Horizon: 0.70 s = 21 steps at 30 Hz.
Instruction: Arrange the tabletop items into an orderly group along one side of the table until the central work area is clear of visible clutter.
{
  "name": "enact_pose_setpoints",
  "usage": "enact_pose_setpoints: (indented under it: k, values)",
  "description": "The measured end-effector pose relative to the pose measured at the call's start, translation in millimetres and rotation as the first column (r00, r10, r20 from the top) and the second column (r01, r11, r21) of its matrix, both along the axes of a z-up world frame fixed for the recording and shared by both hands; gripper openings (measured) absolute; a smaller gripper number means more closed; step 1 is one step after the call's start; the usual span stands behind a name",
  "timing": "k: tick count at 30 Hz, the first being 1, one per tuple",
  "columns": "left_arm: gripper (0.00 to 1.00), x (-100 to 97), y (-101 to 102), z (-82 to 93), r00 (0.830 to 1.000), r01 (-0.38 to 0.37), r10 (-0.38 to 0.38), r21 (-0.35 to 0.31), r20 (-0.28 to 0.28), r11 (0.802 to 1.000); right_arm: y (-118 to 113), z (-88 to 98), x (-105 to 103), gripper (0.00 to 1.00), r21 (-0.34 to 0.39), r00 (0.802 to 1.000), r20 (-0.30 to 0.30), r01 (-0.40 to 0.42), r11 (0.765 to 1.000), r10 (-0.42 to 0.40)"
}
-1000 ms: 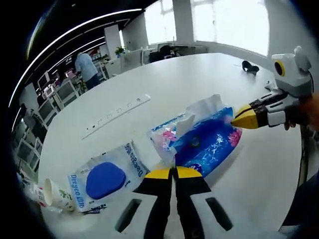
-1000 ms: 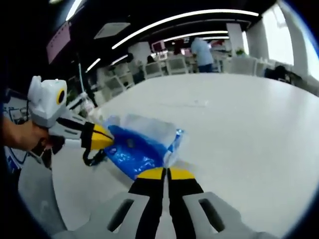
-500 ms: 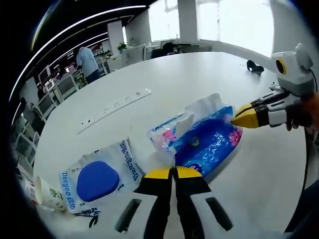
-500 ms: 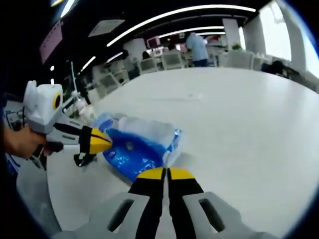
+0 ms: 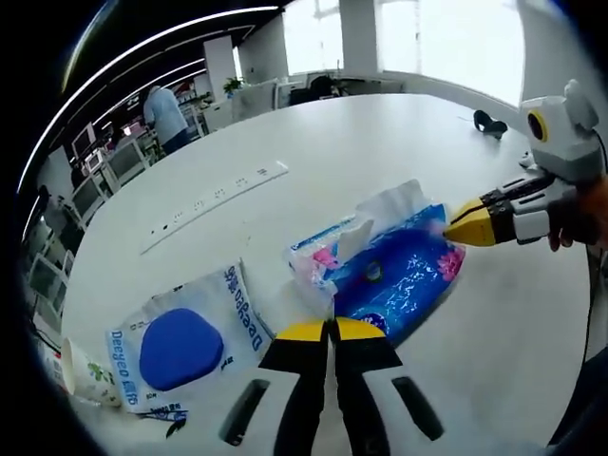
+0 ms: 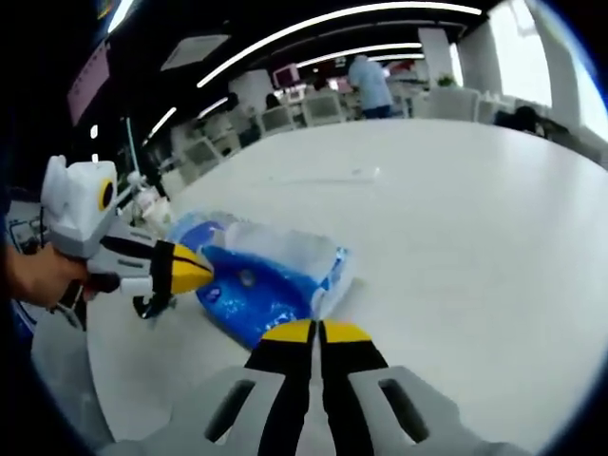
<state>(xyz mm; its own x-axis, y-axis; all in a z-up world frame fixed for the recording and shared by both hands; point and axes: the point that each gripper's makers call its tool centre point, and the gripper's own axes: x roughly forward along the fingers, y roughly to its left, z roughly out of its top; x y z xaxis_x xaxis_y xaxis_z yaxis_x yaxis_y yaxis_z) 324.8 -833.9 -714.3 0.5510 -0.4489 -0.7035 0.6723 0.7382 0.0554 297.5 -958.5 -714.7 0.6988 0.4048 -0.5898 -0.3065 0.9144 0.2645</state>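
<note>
The blue tissue pack lies on the white table, flanked by both tools. The left gripper, jaws together on nothing, sits at the pack's 6 o'clock edge; the right gripper, jaws likewise together, touches its 3 o'clock end. A wipes packet and paper cup lie toward 8 o'clock, a power strip at 11 o'clock. Judgement: push the pack evenly from both ends toward the packet; uneven pressure would spin it.

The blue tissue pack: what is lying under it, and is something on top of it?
The blue tissue pack lies flat on the white table. White tissue sticks out of its top. The right gripper touches its edge. Whatever is beneath the pack is covered.
</note>
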Motion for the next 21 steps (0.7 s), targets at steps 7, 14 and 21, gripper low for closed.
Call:
enact_pose_setpoints:
  k: [7, 14, 21]
  values:
    - [0.01, 5.1, 1, -8.2, 1.0, -0.005, 0.005, 0.012, -0.01, 1.0, 1, -7.4, 4, 0.0, -0.003, 1.0, -0.017, 0.001, 1.0, -0.001]
    - [0.01, 9.1, 2, -15.0, 1.0, -0.019, 0.019, 0.025, -0.015, 1.0, 2, -13.1, 9, 0.0, 0.007, 1.0, -0.026, 0.013, 1.0, -0.013]
    - [0.01, 13.8, 4, -18.1, 0.999, -0.035, 0.035, 0.035, -0.001, 0.999, 4, -14.0, 16, 0.0, -0.005, 1.0, -0.012, 0.009, 1.0, -0.009]
